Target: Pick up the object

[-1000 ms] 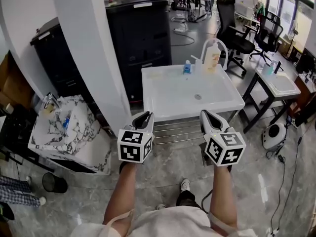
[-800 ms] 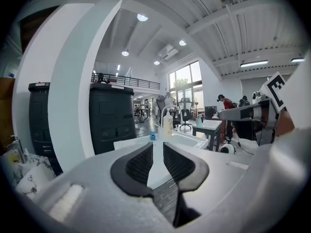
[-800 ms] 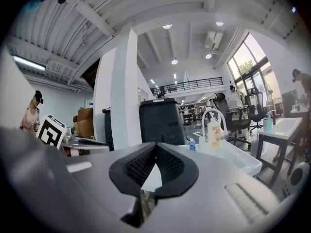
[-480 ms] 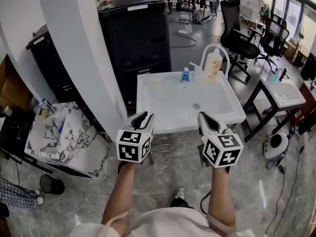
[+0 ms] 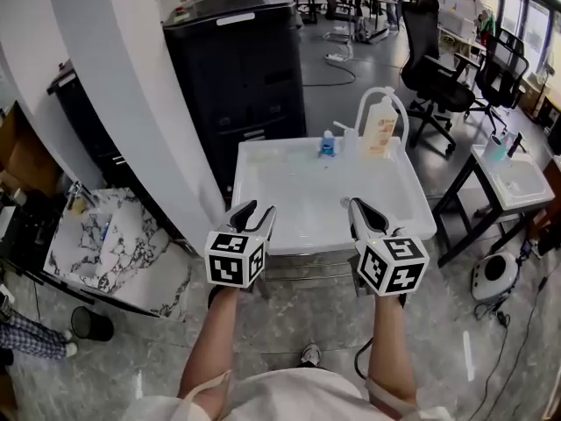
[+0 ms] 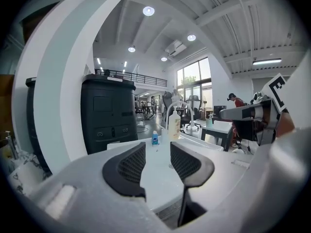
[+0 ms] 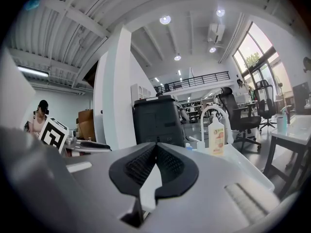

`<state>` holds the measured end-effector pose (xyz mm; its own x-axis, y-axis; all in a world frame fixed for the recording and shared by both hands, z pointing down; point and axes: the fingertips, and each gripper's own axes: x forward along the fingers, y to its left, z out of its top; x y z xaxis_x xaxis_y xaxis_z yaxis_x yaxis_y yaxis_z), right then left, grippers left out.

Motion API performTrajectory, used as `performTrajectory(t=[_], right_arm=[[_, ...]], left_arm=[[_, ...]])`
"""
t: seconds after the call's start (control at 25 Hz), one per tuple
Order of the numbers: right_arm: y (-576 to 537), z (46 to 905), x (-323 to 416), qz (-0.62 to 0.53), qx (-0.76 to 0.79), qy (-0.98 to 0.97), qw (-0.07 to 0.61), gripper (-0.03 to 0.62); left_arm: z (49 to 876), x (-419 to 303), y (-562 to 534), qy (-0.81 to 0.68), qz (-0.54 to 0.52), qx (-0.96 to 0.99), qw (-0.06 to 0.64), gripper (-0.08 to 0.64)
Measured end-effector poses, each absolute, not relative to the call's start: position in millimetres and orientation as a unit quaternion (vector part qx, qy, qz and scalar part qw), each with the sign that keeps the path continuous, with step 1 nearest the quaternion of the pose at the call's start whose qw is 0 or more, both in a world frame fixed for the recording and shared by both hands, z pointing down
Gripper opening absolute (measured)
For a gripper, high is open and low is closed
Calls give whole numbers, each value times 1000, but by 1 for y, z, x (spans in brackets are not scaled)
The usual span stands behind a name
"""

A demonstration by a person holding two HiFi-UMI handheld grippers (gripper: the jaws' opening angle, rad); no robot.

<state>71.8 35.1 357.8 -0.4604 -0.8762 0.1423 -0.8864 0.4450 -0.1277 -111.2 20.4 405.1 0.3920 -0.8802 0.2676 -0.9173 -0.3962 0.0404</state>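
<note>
A white sink table (image 5: pixel 298 191) stands in front of me. At its back edge are a small blue bottle (image 5: pixel 327 144), a pump soap bottle (image 5: pixel 379 125) and an arched white tap (image 5: pixel 375 96). My left gripper (image 5: pixel 257 210) hovers over the table's front left edge; its jaws have just been opening and stand open with nothing between them. My right gripper (image 5: pixel 358 207) is over the front right edge, shut and holding nothing. In the left gripper view the blue bottle (image 6: pixel 155 138) and soap bottle (image 6: pixel 174 124) show far beyond the jaws of the left gripper (image 6: pixel 157 152). In the right gripper view the right gripper (image 7: pixel 155 149) points toward the soap bottle (image 7: pixel 216 136).
A tall black cabinet (image 5: pixel 241 68) stands behind the table beside a white pillar (image 5: pixel 114 103). A marble-patterned box (image 5: pixel 105 244) sits at the left. At the right are a second white table (image 5: pixel 517 178), office chairs (image 5: pixel 438 60) and a round device (image 5: pixel 491 274) on the floor.
Both grippers have moved forward, from short of the sink table to over its front edge. The left jaws have parted; the right stays shut.
</note>
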Motion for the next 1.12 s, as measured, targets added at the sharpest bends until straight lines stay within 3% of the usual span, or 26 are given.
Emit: performTrajectory(t=[0.24, 1.12], right_arm=[[8, 361, 94, 92, 506, -857, 29, 5], [-57, 365, 112, 84, 480, -873, 26, 5]], left_arm=[[408, -91, -4, -561, 107, 816, 93, 203], [408, -73, -62, -580, 110, 803, 79, 232]])
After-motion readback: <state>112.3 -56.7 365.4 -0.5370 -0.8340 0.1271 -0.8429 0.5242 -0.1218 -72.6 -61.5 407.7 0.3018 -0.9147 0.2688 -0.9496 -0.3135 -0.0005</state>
